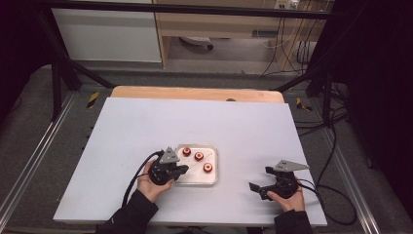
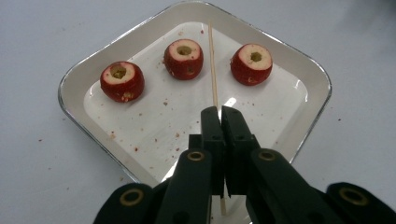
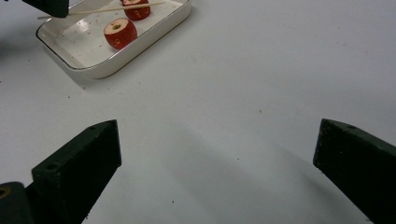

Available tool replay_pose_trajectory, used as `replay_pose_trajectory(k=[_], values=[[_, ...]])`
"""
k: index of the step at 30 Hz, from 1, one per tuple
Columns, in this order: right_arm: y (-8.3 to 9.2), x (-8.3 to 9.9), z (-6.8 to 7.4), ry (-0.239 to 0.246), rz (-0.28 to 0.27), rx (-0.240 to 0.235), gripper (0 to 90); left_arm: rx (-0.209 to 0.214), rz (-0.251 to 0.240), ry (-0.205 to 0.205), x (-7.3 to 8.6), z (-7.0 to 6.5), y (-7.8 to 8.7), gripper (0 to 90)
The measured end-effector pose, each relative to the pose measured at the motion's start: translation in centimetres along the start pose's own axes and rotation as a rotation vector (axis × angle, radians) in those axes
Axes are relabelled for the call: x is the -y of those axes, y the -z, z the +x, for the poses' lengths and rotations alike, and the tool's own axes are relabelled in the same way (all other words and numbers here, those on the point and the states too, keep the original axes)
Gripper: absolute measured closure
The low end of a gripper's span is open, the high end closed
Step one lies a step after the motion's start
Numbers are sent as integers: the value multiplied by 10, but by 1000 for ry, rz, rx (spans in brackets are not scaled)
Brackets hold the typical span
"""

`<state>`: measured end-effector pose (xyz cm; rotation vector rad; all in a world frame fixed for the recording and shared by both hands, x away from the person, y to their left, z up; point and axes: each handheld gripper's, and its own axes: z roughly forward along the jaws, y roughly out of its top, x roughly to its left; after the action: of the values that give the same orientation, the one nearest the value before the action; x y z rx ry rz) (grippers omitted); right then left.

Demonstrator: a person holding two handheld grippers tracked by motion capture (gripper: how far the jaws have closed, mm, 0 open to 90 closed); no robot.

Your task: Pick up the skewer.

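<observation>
Left tongs [image 2: 219, 114] clenched on a skewer [image 2: 213, 65] over the tray [image 2: 74, 84], right tongs [image 3: 215, 172] released on the counter [image 3: 243, 70] beside it — the thin stick could slip or snap against a fruit [image 2: 184, 58].

The skewer [image 2: 213, 65] vanishes between the left gripper's [image 2: 222, 116] closed jaws – its near end cut off below

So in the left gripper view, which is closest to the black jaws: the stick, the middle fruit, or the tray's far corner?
1. Wooden stick, clamped between the jaws.
2. Middle red fruit, just left of the stick.
3. Tray's far corner, at the top.
</observation>
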<state>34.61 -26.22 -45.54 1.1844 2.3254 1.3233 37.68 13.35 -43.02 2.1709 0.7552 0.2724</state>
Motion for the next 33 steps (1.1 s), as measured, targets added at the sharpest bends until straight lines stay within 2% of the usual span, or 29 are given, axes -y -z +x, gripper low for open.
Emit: replay_pose_trajectory(k=[11, 17, 24, 33], values=[[-2, -6, 7, 34, -2, 3, 5, 36, -11, -14, -6, -7, 7, 882], [-3, -11, 14, 80, 8, 12, 4, 47, -11, -32, -10, -12, 12, 882], [-8, -22, 29, 169, 27, 31, 4, 66, -3, -47, -13, -15, 15, 882], [-17, -40, 50, 288, 43, 40, 30, 75, 30, -96, -22, -21, 16, 882]])
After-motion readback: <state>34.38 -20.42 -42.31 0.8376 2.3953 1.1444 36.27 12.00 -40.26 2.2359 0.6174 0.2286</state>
